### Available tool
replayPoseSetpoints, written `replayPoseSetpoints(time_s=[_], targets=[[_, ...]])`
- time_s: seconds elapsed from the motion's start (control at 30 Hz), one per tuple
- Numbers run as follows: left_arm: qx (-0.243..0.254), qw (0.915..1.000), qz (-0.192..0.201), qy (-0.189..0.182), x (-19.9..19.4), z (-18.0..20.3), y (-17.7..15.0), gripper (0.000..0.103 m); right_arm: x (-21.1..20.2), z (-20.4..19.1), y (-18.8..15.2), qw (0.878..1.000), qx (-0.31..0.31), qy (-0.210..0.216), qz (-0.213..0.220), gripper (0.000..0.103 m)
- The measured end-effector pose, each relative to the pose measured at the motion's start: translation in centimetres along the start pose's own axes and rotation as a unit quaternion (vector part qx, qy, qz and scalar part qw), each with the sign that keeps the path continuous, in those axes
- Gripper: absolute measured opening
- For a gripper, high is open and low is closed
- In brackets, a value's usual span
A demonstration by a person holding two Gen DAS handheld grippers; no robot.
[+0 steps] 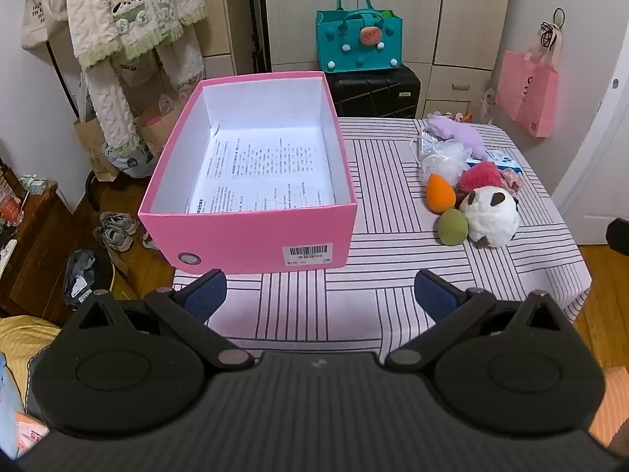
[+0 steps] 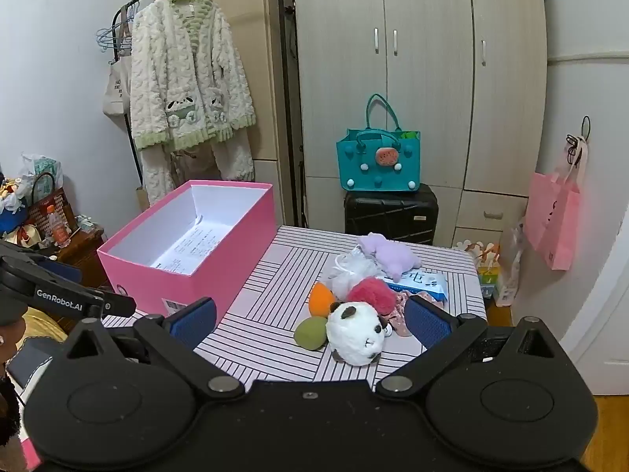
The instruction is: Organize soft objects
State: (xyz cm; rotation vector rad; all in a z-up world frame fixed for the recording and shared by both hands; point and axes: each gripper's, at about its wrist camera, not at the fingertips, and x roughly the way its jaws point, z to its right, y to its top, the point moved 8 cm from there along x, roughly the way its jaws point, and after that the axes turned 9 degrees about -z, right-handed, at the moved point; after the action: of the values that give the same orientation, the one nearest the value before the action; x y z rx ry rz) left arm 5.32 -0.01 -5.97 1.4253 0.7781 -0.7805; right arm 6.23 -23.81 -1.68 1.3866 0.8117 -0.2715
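Pink box point(image 1: 251, 232) on striped worktop point(image 1: 393, 267), only paper inside. Soft toys point(image 2: 355, 336) piled beside box, none packed yet. Left gripper point(image 1: 320, 299) and right gripper point(image 2: 310, 320) spread wide, nothing held.

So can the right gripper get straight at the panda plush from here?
Probably yes: the right gripper is open, and the panda plush lies at the near edge of the pile, with only bare tablecloth before it.

one pink box point(image 1: 251, 232), two sponges point(image 1: 441, 193), one panda plush point(image 1: 491, 216)
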Motion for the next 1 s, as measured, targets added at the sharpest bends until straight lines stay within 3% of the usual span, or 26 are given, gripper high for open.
replayPoseSetpoints(time_s=[0.7, 1.0], targets=[[-0.005, 1.0, -0.004, 0.0, 0.2, -0.1, 0.0, 0.103, -0.3, 0.7, -0.2, 1.0, -0.002, -0.005, 0.001, 0.103], [-0.01, 0.9991, 0.042, 0.004, -0.9, -0.2, -0.4, 0.103, -0.6, 0.8, -1.1, 1.0, -0.005, -0.021, 0.015, 0.103]])
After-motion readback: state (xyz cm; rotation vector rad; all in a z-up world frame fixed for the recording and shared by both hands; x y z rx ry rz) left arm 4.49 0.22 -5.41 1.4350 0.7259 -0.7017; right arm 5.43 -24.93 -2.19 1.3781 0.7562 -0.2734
